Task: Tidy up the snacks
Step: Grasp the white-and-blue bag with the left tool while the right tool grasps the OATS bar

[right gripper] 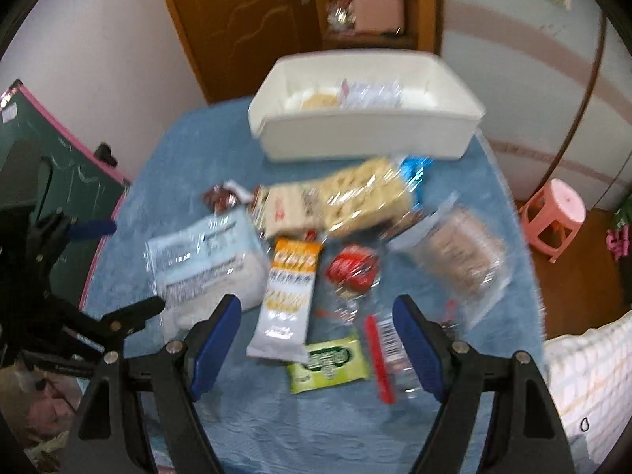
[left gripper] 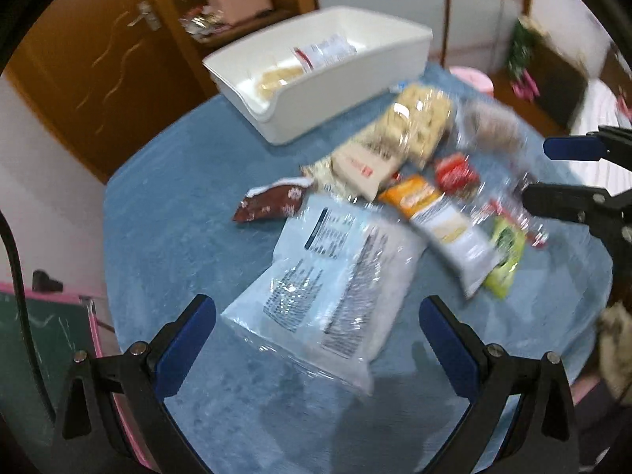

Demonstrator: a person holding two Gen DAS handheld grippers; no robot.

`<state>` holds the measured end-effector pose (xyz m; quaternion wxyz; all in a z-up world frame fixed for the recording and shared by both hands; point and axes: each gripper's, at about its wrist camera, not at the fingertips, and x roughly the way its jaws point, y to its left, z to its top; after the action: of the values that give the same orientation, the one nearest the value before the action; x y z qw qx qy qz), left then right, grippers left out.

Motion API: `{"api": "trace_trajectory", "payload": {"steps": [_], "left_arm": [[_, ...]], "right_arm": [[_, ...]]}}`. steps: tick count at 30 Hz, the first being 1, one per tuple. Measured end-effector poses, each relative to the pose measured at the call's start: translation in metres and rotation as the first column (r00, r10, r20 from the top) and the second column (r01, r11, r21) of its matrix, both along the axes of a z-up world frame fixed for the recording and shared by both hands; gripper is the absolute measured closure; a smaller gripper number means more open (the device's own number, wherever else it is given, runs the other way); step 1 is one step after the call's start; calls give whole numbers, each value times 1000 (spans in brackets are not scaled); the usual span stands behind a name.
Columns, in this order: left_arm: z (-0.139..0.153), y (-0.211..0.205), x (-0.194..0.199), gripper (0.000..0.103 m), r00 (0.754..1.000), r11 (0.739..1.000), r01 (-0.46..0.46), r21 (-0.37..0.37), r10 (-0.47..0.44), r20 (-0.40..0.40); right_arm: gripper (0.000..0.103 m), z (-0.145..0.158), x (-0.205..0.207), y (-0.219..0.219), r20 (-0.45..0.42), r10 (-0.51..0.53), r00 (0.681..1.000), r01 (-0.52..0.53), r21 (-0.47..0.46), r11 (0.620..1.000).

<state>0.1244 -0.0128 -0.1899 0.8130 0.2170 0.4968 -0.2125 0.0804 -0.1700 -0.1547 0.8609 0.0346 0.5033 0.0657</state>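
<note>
A white bin (left gripper: 335, 98) (right gripper: 355, 138) stands at the far side of the blue-clothed table (left gripper: 177, 217) with a clear packet (right gripper: 371, 94) inside. Loose snacks lie in front of it: a cracker pack (right gripper: 355, 197), a round-biscuit bag (right gripper: 462, 256), a red snack (right gripper: 351, 268), an orange-and-white packet (right gripper: 288, 296) and a green packet (right gripper: 328, 363). My left gripper (left gripper: 316, 308) (right gripper: 114, 272) hovers open over a pale blue bag (left gripper: 331, 276) (right gripper: 205, 260). My right gripper (right gripper: 316, 308) (left gripper: 568, 170) is open above the orange-and-white and green packets, touching nothing.
A brown packet (left gripper: 272, 203) lies left of the pile. A pink stool (right gripper: 553, 213) stands right of the table, a green chalkboard (right gripper: 59, 158) to its left, a wooden door (right gripper: 237, 19) behind. A white checked cloth (right gripper: 584, 375) lies at the right edge.
</note>
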Motion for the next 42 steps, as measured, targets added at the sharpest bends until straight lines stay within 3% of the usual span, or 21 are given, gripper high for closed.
{"api": "trace_trajectory", "payload": {"steps": [10, 13, 17, 22, 29, 35, 38, 42], "left_arm": [[-39, 5, 36, 1, 979, 996, 88, -10, -89, -181], [-49, 1, 38, 1, 970, 991, 135, 6, -131, -205], [-61, -8, 41, 1, 966, 985, 162, 56, -146, -214], [-76, -17, 42, 0, 956, 980, 186, 75, -163, -244], [-96, -30, 31, 0, 954, 965, 222, 139, -185, -236], [-98, -31, 35, 1, 959, 975, 184, 124, -150, -241], [-93, -25, 36, 11, 966, 987, 126, 102, -99, -237], [-91, -13, 38, 14, 973, 997, 28, 68, -11, -232]], "right_arm": [[35, -74, 33, 24, -229, 11, 973, -9, 9, 1000], [54, -93, 36, 30, -293, 33, 955, -29, 20, 999], [61, -94, 32, 31, -280, 23, 960, -25, -2, 1000], [61, -91, 22, 17, -284, 4, 959, 16, 65, 998], [61, -91, 15, 9, -288, 5, 958, 22, 89, 996], [61, -92, 8, 9, -286, 10, 958, 12, 74, 997], [61, -94, 15, 15, -281, 11, 960, 10, 75, 997], [61, -93, 10, 13, -280, 11, 960, 14, 87, 996]]}}
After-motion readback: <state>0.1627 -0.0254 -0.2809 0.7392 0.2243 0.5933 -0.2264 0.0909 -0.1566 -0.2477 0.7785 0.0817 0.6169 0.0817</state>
